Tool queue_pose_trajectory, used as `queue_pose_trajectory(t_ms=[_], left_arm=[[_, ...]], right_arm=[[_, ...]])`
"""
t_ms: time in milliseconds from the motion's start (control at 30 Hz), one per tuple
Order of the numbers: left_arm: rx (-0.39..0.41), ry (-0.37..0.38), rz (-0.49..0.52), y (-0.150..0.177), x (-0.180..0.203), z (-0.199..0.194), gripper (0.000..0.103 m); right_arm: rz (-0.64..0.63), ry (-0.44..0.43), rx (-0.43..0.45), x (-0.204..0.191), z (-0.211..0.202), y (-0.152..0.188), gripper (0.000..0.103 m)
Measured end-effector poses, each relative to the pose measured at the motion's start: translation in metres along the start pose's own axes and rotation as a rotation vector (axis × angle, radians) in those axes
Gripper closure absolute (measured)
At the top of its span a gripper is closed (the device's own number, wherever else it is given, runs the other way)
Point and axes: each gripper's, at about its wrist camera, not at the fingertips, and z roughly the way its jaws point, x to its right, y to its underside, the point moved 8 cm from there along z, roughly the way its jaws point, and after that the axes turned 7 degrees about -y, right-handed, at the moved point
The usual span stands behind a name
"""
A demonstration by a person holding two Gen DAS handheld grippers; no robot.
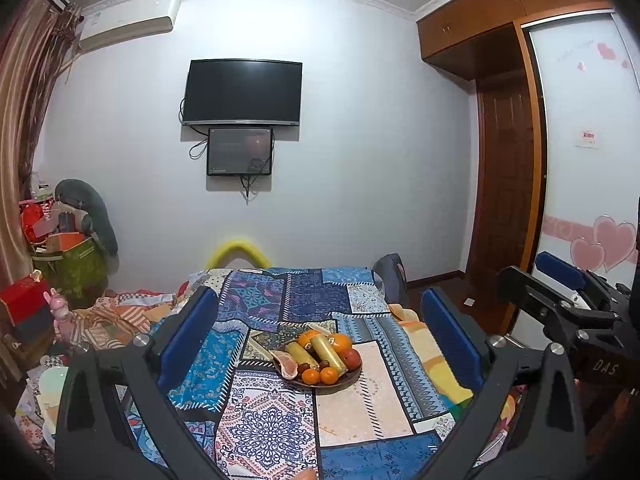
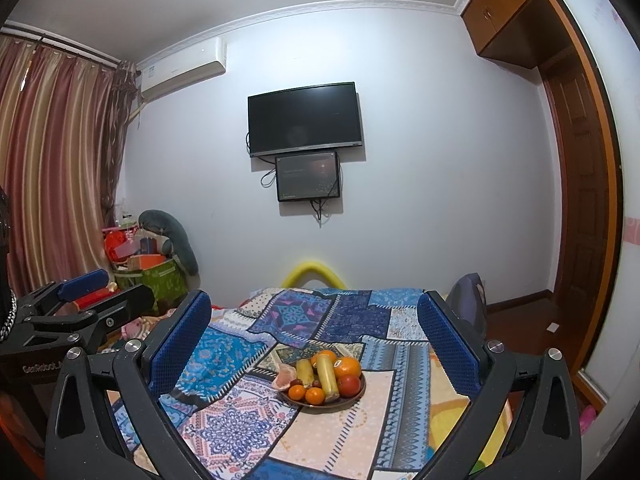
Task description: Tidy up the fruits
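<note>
A dark brown plate sits on a patchwork cloth. It holds two bananas, a big orange, small tangerines, a red apple and a pink grapefruit slice. My left gripper is open and empty, held back from the plate. My right gripper is open and empty too; it also shows at the right of the left wrist view.
The cloth covers a table or bed that runs toward a white wall with a TV. Cluttered boxes and bags stand at the left. A wooden door and wardrobe are at the right. A chair back is at the far right corner.
</note>
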Motion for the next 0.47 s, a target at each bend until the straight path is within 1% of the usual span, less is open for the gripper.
queue_pose_trajectory(t_ms=[467], left_arm=[[-0.010, 0.006, 0.004, 0.0030, 0.0002, 0.0042, 0.000]], right_arm=[[0.005, 0.002, -0.007, 0.0014, 0.0017, -0.0015, 0.000]])
